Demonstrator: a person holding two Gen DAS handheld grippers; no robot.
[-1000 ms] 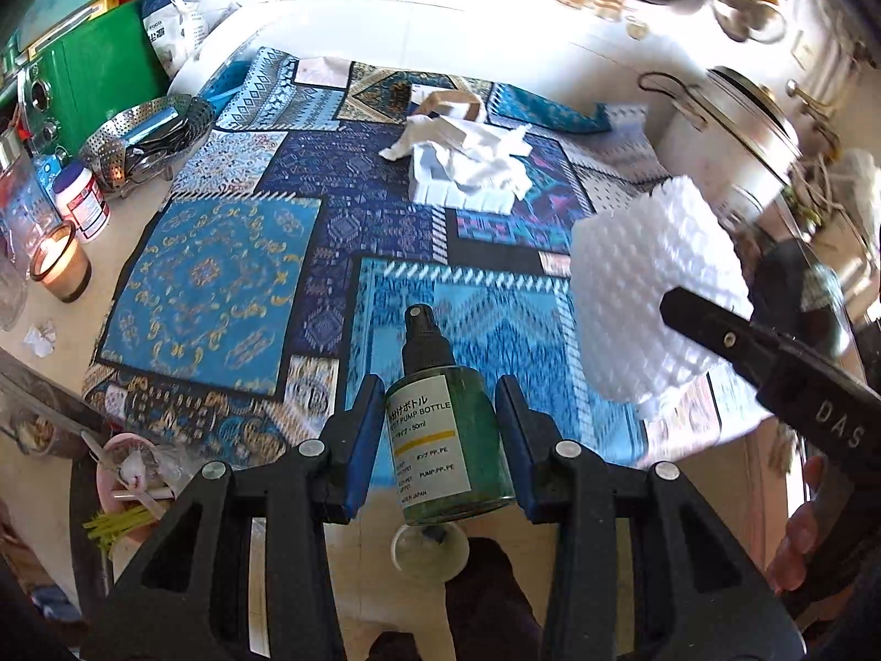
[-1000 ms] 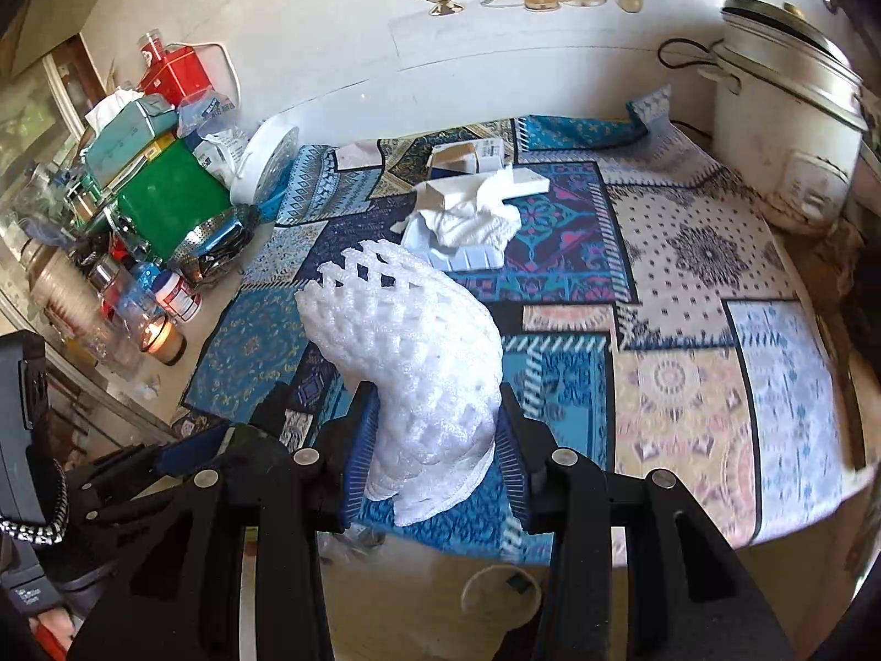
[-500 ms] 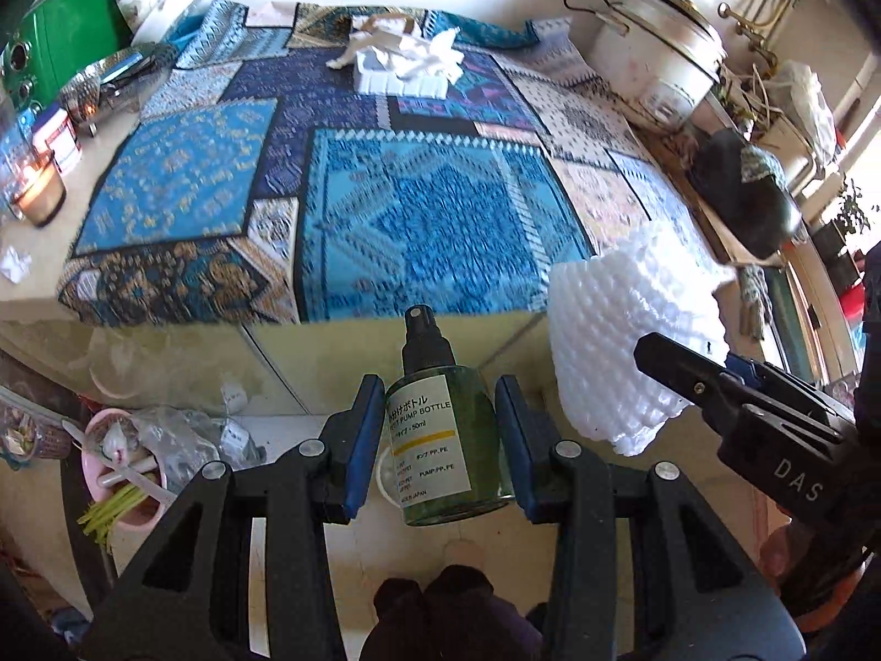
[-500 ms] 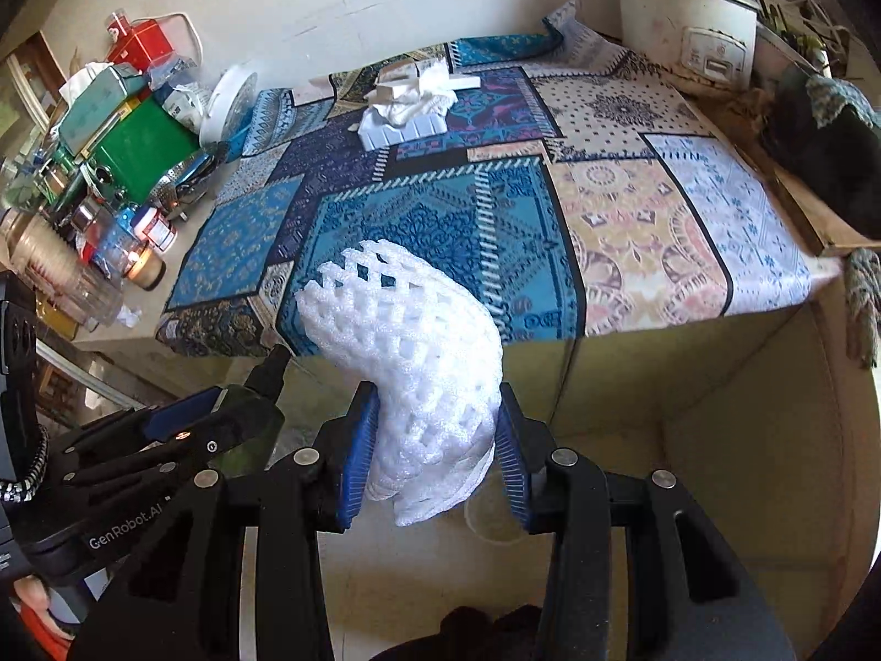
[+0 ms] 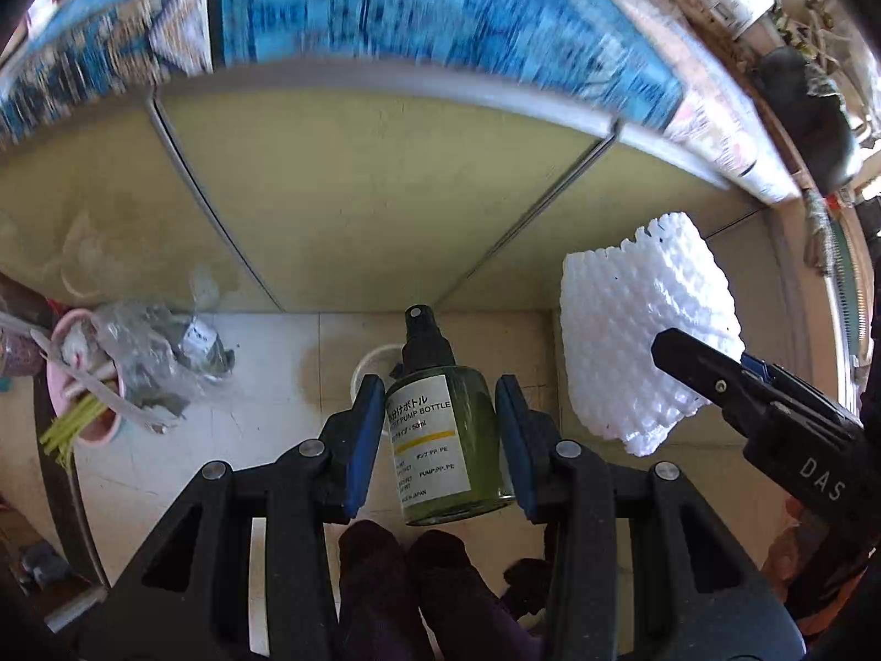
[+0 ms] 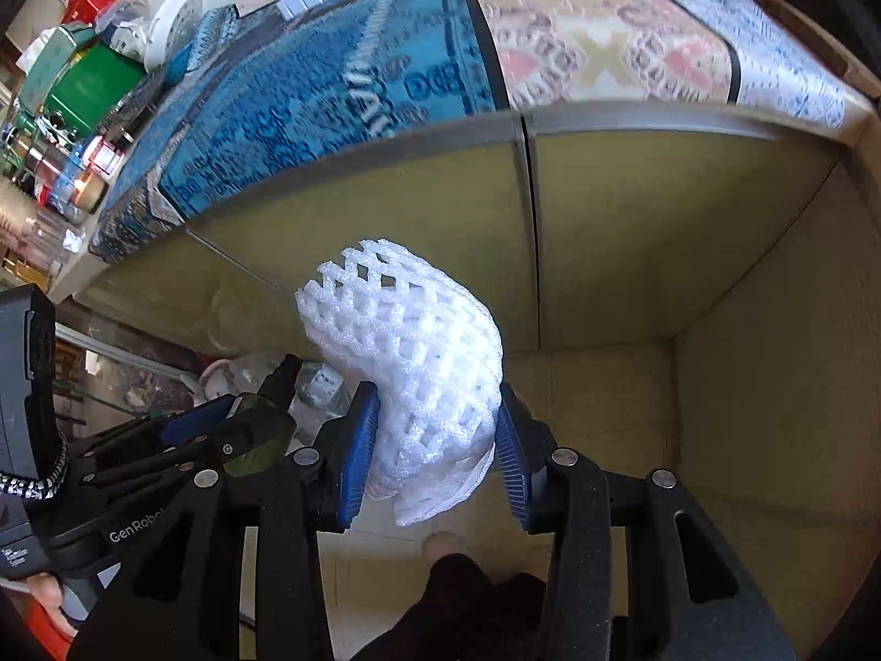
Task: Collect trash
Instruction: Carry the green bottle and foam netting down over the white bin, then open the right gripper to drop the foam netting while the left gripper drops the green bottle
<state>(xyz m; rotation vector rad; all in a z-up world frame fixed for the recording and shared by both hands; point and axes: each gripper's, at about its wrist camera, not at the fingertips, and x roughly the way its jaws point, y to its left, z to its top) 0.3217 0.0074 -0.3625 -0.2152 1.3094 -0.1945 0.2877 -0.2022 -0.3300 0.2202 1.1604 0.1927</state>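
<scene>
While a patterned cloth (image 6: 341, 93) covers the counter above, yellow-green cabinet doors (image 5: 352, 193) front a pale tiled floor (image 5: 275, 352). Left of the floor sits a pink bin (image 5: 82, 385) stuffed with a crumpled plastic bag (image 5: 148, 352). Both grippers are held low before the cabinet, pointing down toward the floor. Clamped in the right gripper (image 6: 435, 451) is a white foam net (image 6: 407, 374). Beside it, the left gripper (image 5: 440, 435) grips a green spray bottle (image 5: 446, 440), nozzle forward, above a white cup (image 5: 371, 369) on the tiles.
</scene>
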